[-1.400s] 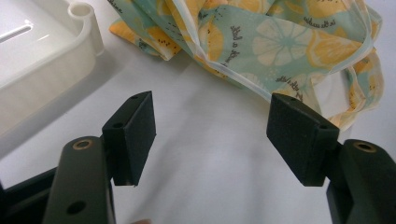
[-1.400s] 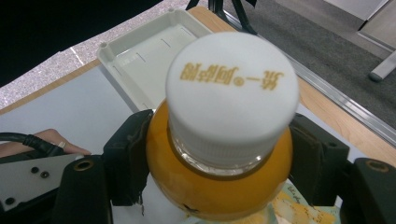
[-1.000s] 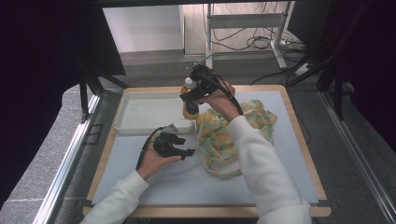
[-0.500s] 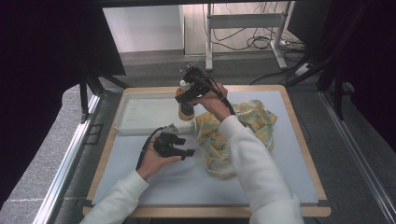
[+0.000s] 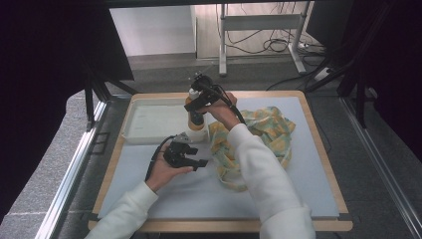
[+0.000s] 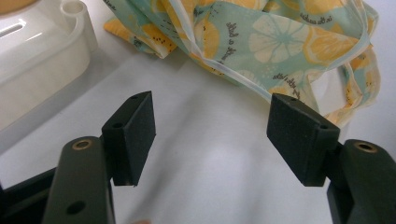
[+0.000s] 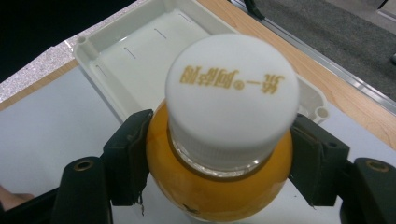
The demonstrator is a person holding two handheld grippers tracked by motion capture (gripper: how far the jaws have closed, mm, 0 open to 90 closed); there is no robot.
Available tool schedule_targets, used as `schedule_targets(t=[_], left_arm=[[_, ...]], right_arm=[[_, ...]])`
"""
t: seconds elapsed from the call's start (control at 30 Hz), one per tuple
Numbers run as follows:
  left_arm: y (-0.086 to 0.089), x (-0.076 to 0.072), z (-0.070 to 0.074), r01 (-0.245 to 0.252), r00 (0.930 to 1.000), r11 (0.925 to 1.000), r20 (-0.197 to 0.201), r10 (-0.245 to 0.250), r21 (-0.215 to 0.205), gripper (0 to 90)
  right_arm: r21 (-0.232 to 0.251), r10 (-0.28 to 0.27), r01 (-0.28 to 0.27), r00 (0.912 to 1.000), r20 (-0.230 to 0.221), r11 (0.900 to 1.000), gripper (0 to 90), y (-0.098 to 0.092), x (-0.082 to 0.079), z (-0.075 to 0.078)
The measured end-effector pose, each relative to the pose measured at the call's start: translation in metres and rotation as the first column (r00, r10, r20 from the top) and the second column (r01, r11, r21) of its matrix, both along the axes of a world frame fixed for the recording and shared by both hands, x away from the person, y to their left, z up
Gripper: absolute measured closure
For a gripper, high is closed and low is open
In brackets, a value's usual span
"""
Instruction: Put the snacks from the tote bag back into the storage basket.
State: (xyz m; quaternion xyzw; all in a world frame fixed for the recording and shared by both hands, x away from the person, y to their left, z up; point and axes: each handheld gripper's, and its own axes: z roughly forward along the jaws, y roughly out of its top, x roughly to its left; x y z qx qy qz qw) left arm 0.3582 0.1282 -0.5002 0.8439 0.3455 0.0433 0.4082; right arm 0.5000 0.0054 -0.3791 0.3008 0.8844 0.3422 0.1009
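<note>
Squarely between the right claw (image 7: pixel 219 158) pads, orange bottle (image 7: pixel 219 186), upright.

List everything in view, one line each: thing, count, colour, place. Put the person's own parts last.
bottle: one, orange with white cap, held above the table near the tray.
tray: one, white, far left of the table.
cloth bag: one, yellow and teal citrus print, crumpled at right centre.
table: one, white mat, wooden rim.
metal stand: one, grey, on the floor beyond.
left tongs: black, open, low over the mat.
right tongs: black, shut on the bottle.
sleeves: two, white.
</note>
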Motion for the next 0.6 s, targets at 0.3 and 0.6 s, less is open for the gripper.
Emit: schedule_targets(t=[0.3,0.6], left_arm=[[0.0,0.0,-0.001,0.002,1.0,1.0,-0.005,-0.002,0.007,32.1],[0.001,0.001,-0.001,0.008,1.0,0.9999,-0.003,-0.008,0.015,32.1]], right_arm=[[-0.008,-0.006,0.006,0.9998,-0.018,1.0,30.1,0.008,0.005,-0.014],[-0.042,-0.01,0.008,0.9993,-0.037,0.999,30.0,0.014,0.011,-0.032]])
